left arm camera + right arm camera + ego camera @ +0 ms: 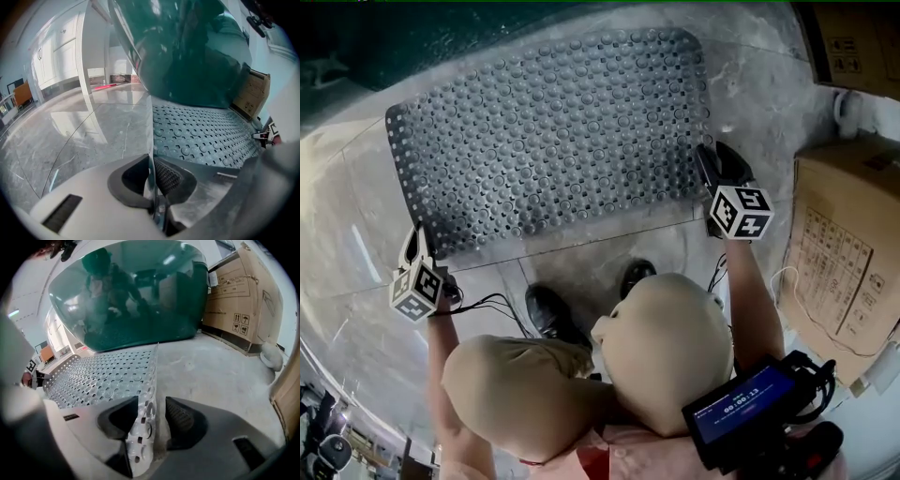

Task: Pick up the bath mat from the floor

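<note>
I find the translucent grey rubber bath mat, studded with round suction cups and holes, lying on the grey marbled floor. Its long axis runs left to right across the head view, with the left end somewhat nearer to me than the right. Its far long edge lies beside the dark teal glossy tub. The near long edge faces the black shoes.

The left gripper is closed on the near-left corner of the bath mat, and the thin edge is pinched upright between its pads. The right gripper sits at the mat's right short edge near the near corner. Its jaws stand wide apart, with the raised edge between them and a clear gap on the right-hand side. Brown cardboard boxes stand to the right, apart from the mat.
</note>
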{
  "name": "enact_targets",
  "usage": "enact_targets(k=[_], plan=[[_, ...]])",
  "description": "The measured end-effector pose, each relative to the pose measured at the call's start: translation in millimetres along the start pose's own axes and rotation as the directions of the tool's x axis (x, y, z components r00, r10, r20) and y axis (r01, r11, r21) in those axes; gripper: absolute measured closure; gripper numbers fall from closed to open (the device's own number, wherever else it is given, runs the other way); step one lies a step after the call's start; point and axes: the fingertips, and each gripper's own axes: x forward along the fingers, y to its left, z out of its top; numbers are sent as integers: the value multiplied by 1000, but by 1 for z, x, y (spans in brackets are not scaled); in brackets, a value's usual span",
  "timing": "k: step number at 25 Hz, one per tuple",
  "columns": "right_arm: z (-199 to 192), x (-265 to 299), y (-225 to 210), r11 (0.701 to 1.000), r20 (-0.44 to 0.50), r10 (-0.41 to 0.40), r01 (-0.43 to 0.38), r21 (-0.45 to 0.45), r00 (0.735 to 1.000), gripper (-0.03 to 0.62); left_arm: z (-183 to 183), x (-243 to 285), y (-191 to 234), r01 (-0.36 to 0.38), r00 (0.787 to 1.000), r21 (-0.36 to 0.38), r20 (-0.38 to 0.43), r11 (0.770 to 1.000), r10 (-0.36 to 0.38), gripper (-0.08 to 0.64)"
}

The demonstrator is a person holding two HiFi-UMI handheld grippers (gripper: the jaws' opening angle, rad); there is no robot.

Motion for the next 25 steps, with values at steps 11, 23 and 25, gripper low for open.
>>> enact_targets(k=[11,23,25], plan=[[-13,8,-1,998,-20,9,-8,58,1000,485,0,4,-5,7,1000,9,-15,1000,-7,523],[1,-4,11,998,14,-35,34,57,999,558,-1,4,-5,17,1000,-15,-13,1000,-17,523],[5,-8,12,997,23,-42,40,61,999,560,-1,5,-5,22,1000,-26,-7,999,-22,523]])
